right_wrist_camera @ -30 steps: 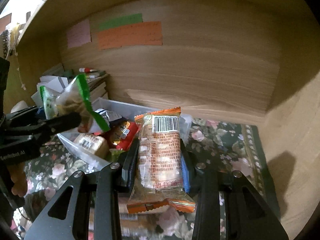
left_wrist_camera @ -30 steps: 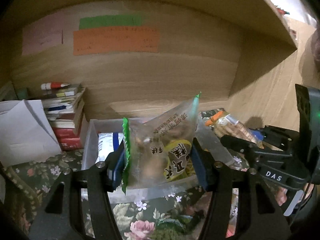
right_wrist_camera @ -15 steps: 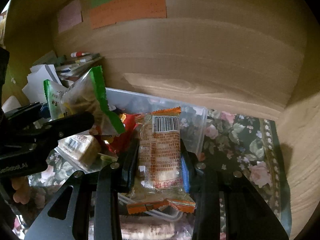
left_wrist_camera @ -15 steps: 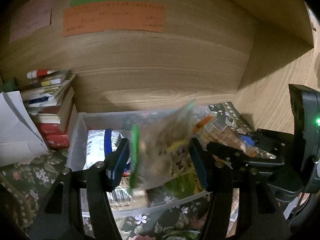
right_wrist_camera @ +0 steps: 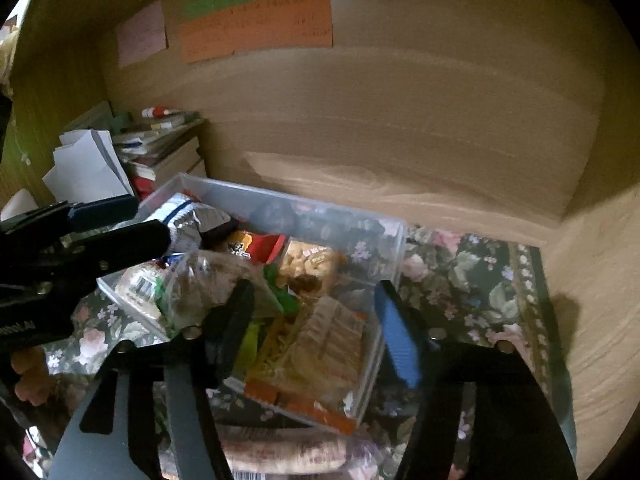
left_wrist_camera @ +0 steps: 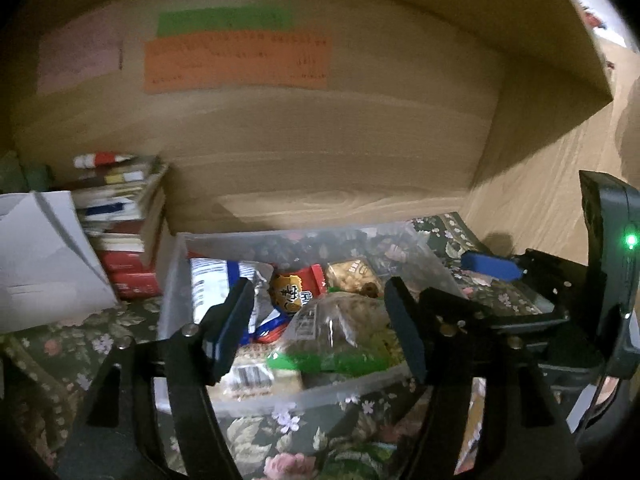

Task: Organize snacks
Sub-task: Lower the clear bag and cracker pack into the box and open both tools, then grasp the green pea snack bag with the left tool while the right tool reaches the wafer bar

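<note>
**Both tongs standing apart over the snack bin**

The left tongs (left_wrist_camera: 320,320) are hovering above the near edge of a clear plastic bin (left_wrist_camera: 280,236) sitting on a floral cloth (left_wrist_camera: 280,440) that is covering the tabletop inside a wooden alcove. Their jaws have just been opening and are standing wide, gripping nothing; the green-edged clear snack bag (left_wrist_camera: 344,332) is lying loose in the bin right below the gap, resting on other packets.

The right tongs (right_wrist_camera: 316,320) are hanging over the bin's near right corner. Their jaws have just been opening too, and the pads are no longer pressing anything. The orange-trimmed cracker packet (right_wrist_camera: 320,352) is lying between and beneath them, tilted against the bin's corner wall, its lower end pointing toward the camera.

Also lying in the bin are a silver and blue packet (left_wrist_camera: 212,280), a red wrapper (left_wrist_camera: 308,280) and a clear pack of brown pieces (left_wrist_camera: 352,276).

Left of the bin, a stack of books (left_wrist_camera: 124,216) is standing against the back panel, with a white folded paper (left_wrist_camera: 40,260) leaning in front of it. Orange (left_wrist_camera: 236,60), green (left_wrist_camera: 224,20) and pink (left_wrist_camera: 80,60) paper notes are sticking to the wooden back wall.
</note>
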A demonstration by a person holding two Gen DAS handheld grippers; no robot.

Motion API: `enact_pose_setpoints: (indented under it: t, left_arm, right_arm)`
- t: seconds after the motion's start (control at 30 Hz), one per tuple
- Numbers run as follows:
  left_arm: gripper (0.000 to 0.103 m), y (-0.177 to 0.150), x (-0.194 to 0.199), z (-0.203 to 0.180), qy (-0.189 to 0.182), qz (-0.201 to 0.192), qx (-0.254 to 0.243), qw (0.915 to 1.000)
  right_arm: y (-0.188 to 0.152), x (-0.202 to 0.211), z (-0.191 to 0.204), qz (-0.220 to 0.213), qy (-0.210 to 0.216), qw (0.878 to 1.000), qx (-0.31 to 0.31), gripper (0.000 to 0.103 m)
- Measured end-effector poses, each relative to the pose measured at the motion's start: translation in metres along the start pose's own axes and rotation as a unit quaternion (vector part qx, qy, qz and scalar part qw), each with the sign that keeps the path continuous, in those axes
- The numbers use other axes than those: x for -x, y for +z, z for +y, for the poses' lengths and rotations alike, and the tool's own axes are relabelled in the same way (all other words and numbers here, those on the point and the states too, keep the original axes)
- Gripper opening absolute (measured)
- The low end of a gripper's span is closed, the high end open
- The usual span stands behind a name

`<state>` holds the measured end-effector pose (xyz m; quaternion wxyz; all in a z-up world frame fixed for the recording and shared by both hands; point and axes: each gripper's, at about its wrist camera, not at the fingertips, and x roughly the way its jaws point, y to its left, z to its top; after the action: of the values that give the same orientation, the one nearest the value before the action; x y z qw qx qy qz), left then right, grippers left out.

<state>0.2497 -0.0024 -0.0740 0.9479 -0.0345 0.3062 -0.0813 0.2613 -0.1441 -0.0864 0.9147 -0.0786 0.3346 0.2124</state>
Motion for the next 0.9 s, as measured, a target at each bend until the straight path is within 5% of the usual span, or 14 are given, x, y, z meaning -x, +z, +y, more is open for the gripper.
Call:
enact_pose_setpoints:
  t: [0.2, 0.47, 0.7, 0.9]
  left_arm:
    - [0.073, -0.016, 0.025, 0.004, 0.006, -0.005, -0.005, 1.0000]
    - [0.074, -0.058, 0.028, 0.011, 0.010, 0.039, -0.002, 0.9992]
    - [0.074, -0.097, 0.002, 0.009, -0.006, 0.102, 0.004, 0.9947]
    - [0.074, -0.111, -0.008, 0.008, -0.001, 0.115, 0.002, 0.9934]
  right_arm:
    - [-0.010, 0.031, 0.001, -0.020, 0.002, 1.000, -0.005, 0.071]
    - [-0.044, 0.048, 0.008, -0.011, 0.005, 1.000, -0.011, 0.074]
    - [-0.064, 0.036, 0.005, 0.018, 0.007, 0.999, -0.034, 0.079]
    - [-0.070, 0.017, 0.018, 0.036, -0.005, 0.999, -0.021, 0.085]
